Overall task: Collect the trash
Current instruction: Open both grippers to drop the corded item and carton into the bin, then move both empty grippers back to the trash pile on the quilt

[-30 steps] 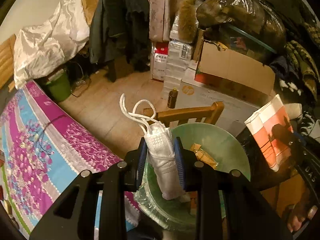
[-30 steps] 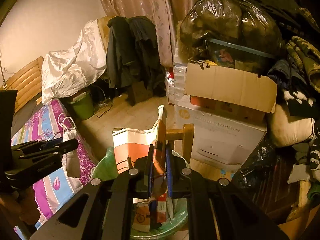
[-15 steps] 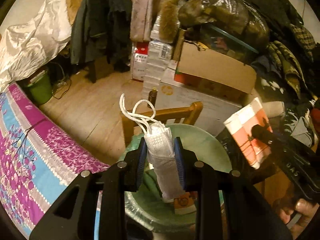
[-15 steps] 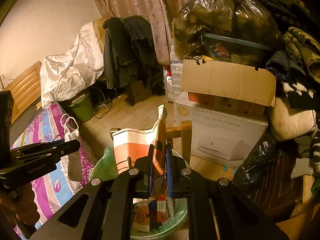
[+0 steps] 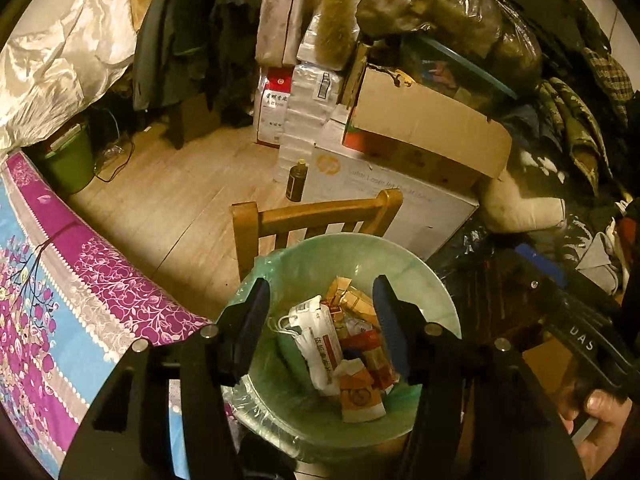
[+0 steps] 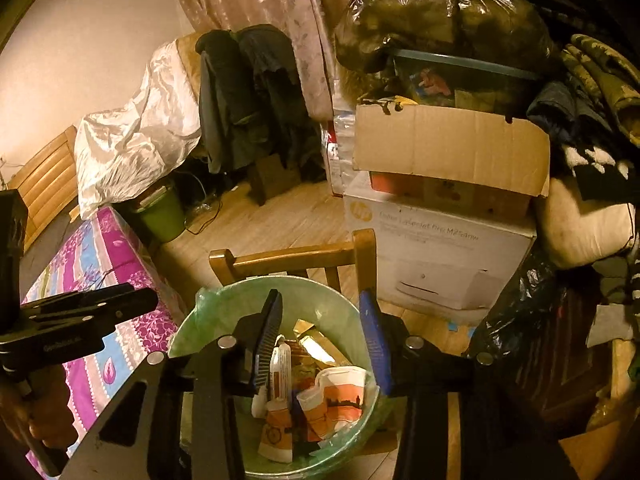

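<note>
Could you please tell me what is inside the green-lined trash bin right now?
The trash bin holds a white face mask, an orange-and-white paper cup, and mixed cartons and wrappers. Anything beneath that pile is covered.

Bin point(image 5: 420, 264) base behind gripper arms; print on the wrappers point(image 5: 328, 344) too small

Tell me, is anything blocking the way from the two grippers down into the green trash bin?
Nothing visible does. The left gripper and right gripper have just been opening, nothing between their jaws, right above the round green plastic-lined bin. The white face mask and orange-and-white paper cup already lie inside.
</note>
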